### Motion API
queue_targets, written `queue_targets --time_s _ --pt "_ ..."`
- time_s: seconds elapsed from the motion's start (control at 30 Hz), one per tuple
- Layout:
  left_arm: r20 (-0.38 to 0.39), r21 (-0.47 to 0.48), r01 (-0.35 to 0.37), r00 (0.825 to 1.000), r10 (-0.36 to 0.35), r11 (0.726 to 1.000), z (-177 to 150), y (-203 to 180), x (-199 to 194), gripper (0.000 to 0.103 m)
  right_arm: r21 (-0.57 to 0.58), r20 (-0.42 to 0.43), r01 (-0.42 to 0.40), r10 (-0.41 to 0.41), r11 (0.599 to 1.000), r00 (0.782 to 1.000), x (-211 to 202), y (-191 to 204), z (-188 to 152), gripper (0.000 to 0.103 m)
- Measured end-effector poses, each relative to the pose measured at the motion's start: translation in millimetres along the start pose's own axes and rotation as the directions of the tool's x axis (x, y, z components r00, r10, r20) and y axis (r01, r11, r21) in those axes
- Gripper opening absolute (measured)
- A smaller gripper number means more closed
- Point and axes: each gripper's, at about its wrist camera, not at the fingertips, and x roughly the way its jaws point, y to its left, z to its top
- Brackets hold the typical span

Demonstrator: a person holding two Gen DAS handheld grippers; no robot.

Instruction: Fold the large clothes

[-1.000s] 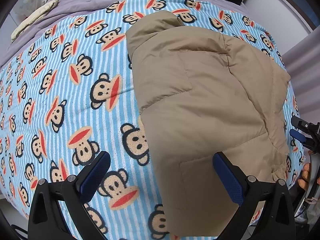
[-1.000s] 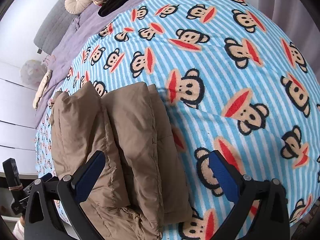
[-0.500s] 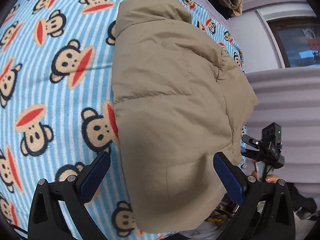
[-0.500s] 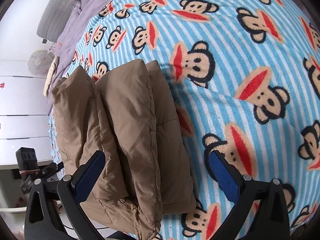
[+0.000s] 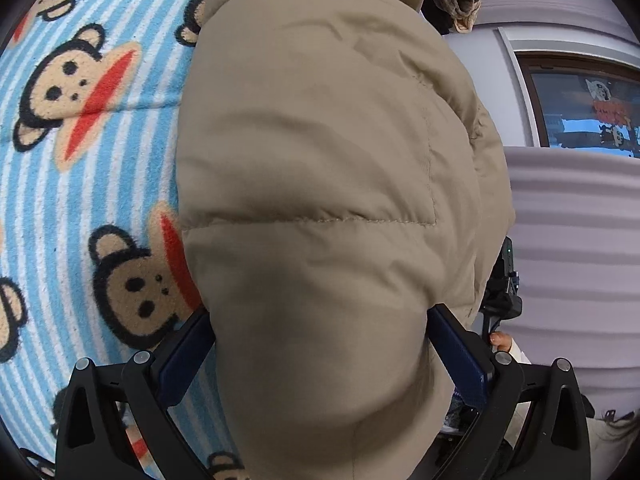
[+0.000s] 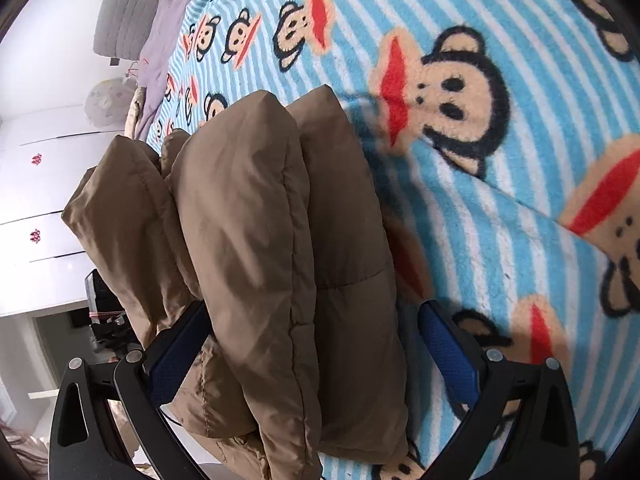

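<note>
Two hand-held grippers (both agape) seemingly straddle one folded jacket [image 5: 320,184].

We see a plain tan quilted jacket [image 5: 328,184]. Under it, the blanket [image 6: 500,208] shows blue and white stripes with brown, red-mouthed monkey faces. Our grippers' pads [image 6: 448,356] are dark blue.
</note>
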Motion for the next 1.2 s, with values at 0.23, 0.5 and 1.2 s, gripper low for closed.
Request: queue_targets --time_s 0.23,0.5,1.2 --pt "0.006 -0.025 -0.035 0.999 0.035 0.999 9 -9 18 0.103 0.069 -0.036 -0.172 0.175 0.983 0.984 41 2 17 0.103" --pt "0.022 0.14 -0.081 0.997 0.079 0.987 5 -63 8 0.096 0.072 -0.069 -0.209 0.214 0.975 0.974 62 36 10 0.101" --pt "0.151 0.112 -0.17 0.977 0.153 0.979 -1 56 -203 0.096 -0.041 -0.09 -0.275 0.271 0.96 0.958 230 242 -62 0.101"
